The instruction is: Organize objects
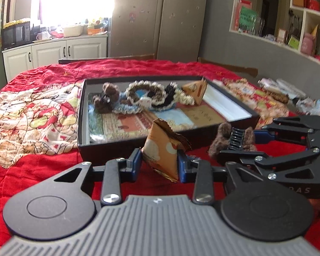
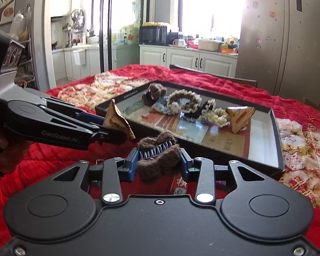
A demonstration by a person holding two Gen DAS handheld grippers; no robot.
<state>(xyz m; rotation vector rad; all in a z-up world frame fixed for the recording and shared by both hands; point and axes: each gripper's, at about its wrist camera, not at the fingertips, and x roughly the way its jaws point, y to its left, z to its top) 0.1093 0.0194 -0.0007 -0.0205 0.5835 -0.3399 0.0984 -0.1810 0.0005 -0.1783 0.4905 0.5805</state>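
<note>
Fingers point(image 1: 136, 160) of the left gripper point(image 1: 160, 162) are clamped on an orange snack packet point(image 1: 162, 149), held upright just in front of the black box point(image 1: 121, 147) on the red cloth point(image 1: 42, 166). To its right, the right gripper point(image 1: 234, 149) holds a brown fuzzy hair clip point(image 1: 224, 134).

In the right wrist view, the right gripper point(image 2: 159, 162) fingers point(image 2: 132, 160) are closed on the hair clip point(image 2: 160, 160), near the box point(image 2: 275, 140). The left gripper point(image 2: 117, 132) holds the packet point(image 2: 115, 119) at the box's near corner. Inside lie knitted hair ties point(image 2: 181, 104) and another packet point(image 2: 241, 117).

home kitchen | fridge point(image 1: 160, 19) | microwave point(image 2: 153, 35) | cabinets point(image 1: 53, 53)
</note>
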